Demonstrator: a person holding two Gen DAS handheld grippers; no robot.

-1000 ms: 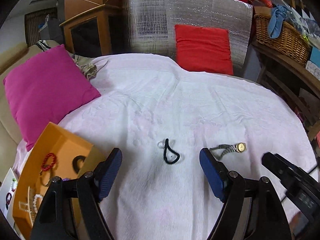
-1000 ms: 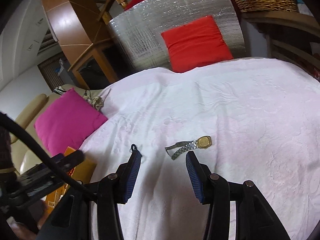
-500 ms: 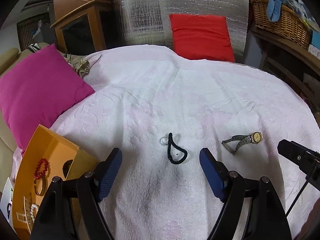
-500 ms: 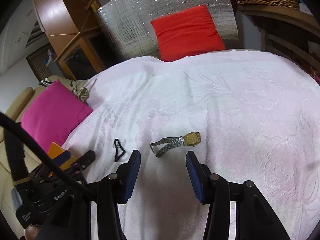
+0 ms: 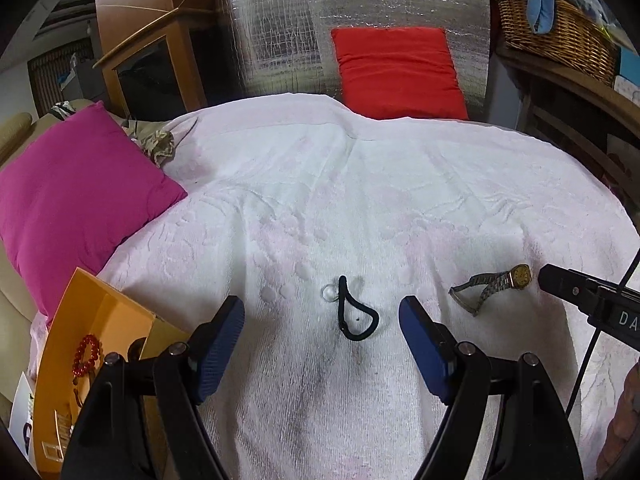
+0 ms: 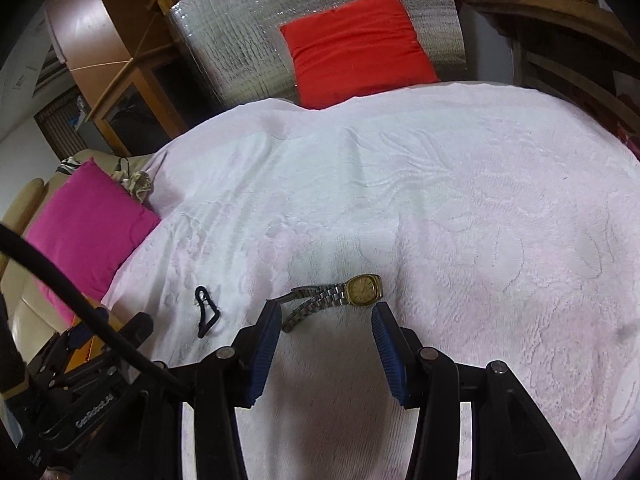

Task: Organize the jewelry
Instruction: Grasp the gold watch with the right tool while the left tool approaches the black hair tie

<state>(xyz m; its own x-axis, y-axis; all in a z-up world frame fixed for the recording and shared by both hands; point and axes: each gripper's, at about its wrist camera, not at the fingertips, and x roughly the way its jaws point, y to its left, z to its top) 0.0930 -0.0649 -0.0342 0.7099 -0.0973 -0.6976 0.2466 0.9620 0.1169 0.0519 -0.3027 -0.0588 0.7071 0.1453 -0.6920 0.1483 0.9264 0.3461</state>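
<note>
Watch (image 6: pixel 336 294) lies flat, band running lower left, face toward frame right. Right claw (image 6: pixel 324 318) is wide, straddling it. Left claw (image 5: pixel 322 312) is wide around the black cord (image 5: pixel 356 316).

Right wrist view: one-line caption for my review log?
Open right gripper poised just short of gold watch on white towel.

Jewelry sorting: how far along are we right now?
Partly done. A red bracelet already lies in the orange box. Nothing is in hand: the left gripper stands open before the black loop, the right gripper open at the watch. Both still lie on the towel.
</note>
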